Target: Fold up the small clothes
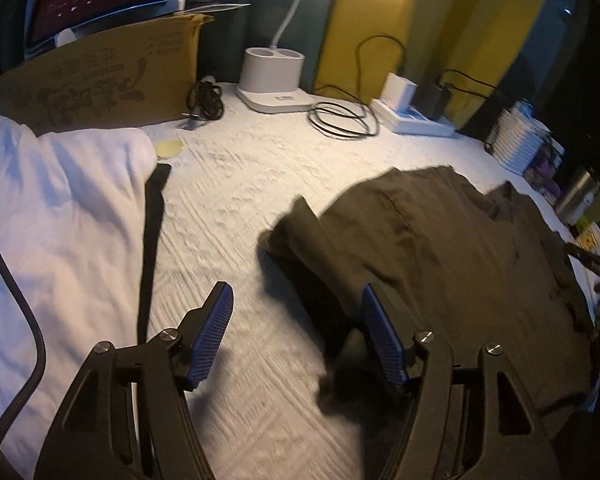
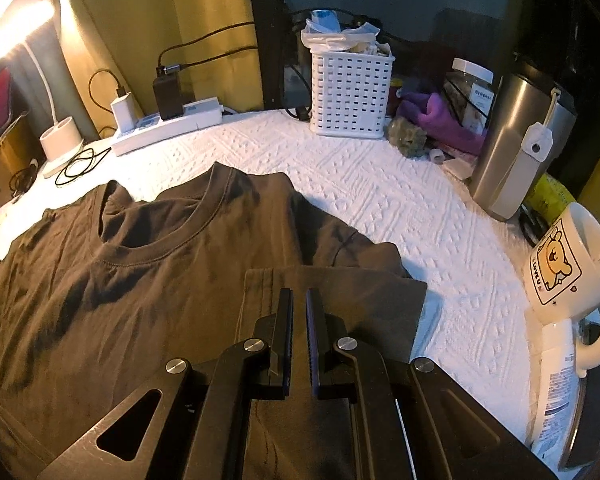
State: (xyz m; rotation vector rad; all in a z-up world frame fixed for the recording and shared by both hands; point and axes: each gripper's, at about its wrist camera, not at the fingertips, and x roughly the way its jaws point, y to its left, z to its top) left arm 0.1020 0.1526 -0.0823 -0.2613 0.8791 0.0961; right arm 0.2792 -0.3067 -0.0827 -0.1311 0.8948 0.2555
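Now one dark T-shirt (image 2: 140,300) lies flat; left tongs (image 1: 296,336) released, right tongs (image 2: 299,308) clenched empty.

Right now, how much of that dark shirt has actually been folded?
Barely started. One sleeve of the dark T-shirt already lies folded in over the body. The right gripper is shut above that fold; the left gripper is open at the shirt's other side, gripping nothing. Still left: the other sleeve and the body folds. The white cloth lies untouched.
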